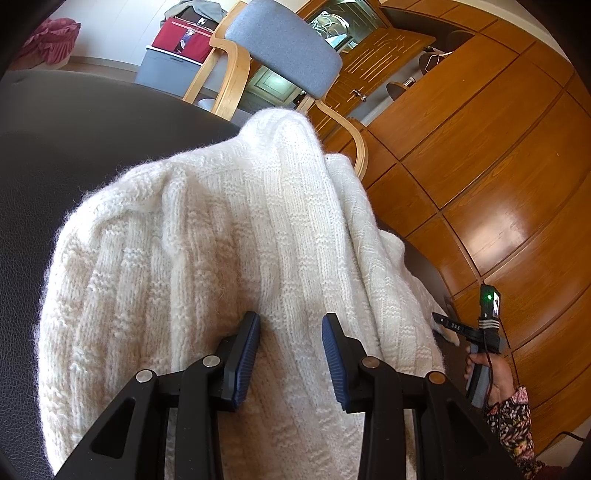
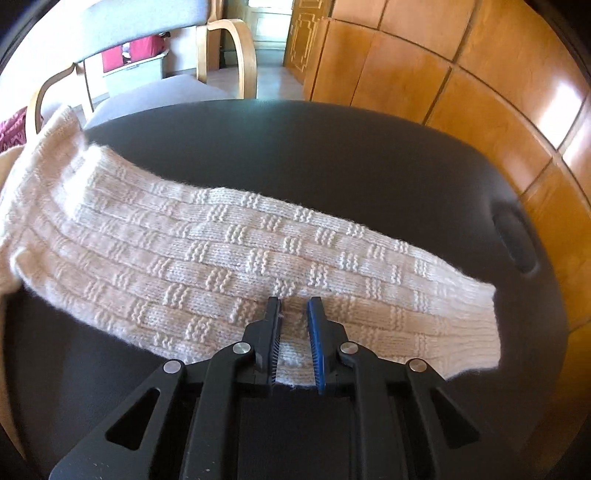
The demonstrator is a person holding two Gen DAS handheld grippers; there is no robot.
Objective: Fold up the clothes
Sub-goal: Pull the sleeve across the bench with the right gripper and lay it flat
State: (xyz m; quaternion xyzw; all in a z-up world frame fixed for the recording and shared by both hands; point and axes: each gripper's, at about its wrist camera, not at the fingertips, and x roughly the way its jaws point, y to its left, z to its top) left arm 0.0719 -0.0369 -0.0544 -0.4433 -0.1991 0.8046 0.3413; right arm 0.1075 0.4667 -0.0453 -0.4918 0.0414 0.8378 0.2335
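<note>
A cream knitted sweater (image 1: pixel 221 240) lies heaped on the dark table (image 1: pixel 74 147). My left gripper (image 1: pixel 290 325) stands open over its body, blue pads apart with bare faces and the knit beneath them. In the right wrist view one sleeve (image 2: pixel 221 251) stretches flat across the table (image 2: pixel 332 147), cuff to the right. My right gripper (image 2: pixel 293 306) is shut on the sleeve's near edge, with a pinch of knit between the narrow pads. From the left wrist view the right gripper (image 1: pixel 448 326) shows at the sweater's right edge, held by a hand (image 1: pixel 491 373) in a floral sleeve.
A wooden chair with grey cushions (image 1: pixel 280 44) stands behind the table, also the chair (image 2: pixel 110 22) in the right view. Wooden cabinet panels (image 1: pixel 480 147) fill the right side. The table has a slot-shaped recess (image 2: pixel 513 243) near its right rim. A red box (image 1: pixel 181 40) sits far back.
</note>
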